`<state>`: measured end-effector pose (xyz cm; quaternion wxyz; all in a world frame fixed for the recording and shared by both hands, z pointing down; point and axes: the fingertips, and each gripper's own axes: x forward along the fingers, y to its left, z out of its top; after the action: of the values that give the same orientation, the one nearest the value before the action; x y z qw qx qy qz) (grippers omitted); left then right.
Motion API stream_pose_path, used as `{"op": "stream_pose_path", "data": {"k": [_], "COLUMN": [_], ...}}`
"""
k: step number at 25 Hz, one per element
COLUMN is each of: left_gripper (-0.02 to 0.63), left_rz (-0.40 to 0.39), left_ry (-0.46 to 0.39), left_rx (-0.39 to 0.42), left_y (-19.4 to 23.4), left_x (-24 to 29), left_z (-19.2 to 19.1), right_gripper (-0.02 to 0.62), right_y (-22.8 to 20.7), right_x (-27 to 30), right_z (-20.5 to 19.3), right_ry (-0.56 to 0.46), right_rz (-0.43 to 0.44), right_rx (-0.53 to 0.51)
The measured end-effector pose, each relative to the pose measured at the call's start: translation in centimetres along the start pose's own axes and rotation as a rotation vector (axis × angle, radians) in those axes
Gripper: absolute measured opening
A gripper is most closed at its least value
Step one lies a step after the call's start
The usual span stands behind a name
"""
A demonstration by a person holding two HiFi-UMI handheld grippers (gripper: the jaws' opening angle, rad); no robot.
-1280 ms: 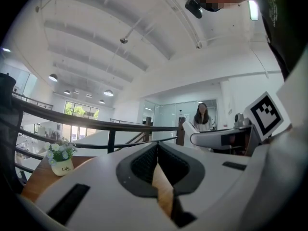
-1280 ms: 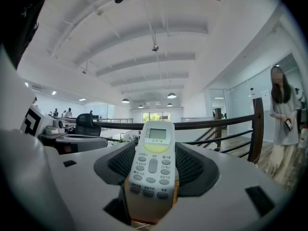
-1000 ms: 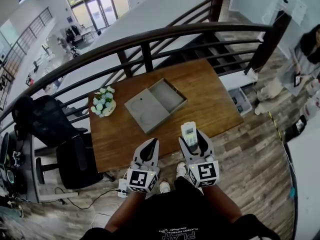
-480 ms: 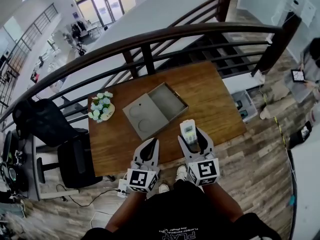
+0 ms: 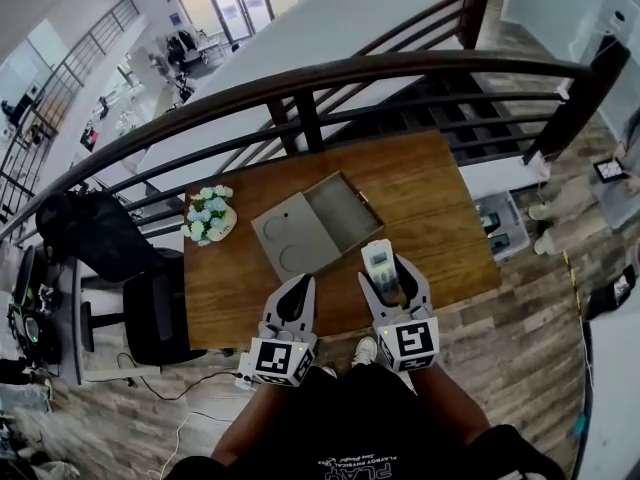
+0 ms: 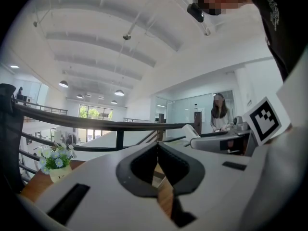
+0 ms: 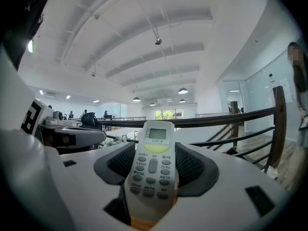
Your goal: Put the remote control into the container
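Note:
A white remote control with a small screen and grey buttons sits between the jaws of my right gripper, which is shut on it, above the near edge of the wooden table. The grey container lies open on the table, its lid folded out flat toward me, just beyond both grippers. My left gripper is shut with nothing in it, near the table's front edge.
A pot of white and blue flowers stands at the table's left. A dark curved railing runs behind the table. A black office chair is to the left. A person stands off to the right.
The head view has shifted slightly, so the table and container sit a little further right and lower. Both grippers keep the same pose, the remote still held.

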<state>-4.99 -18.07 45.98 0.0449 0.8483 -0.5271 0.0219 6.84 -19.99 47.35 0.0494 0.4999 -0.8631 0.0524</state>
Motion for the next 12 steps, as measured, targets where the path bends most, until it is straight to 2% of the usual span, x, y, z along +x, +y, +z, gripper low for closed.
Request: {"op": "stream_pose_path", "data": {"k": [4, 12], "left_gripper": [0.006, 0.006], "left_rz": [0.036, 0.056], "left_ry": [-0.014, -0.018], "left_rx": [0.012, 0.021], "left_y": [0.8, 2.7], "left_x": [0.6, 2.0], "left_z": [1.1, 1.0], "right_gripper": [0.268, 0.269], "right_y": [-0.5, -0.9], "right_x": [1.3, 4.4], "right_z": [0.3, 0.4], "right_ry": [0.0, 0.012], "right_rz": [0.019, 0.042], "right_rx": [-0.017, -0.02]}}
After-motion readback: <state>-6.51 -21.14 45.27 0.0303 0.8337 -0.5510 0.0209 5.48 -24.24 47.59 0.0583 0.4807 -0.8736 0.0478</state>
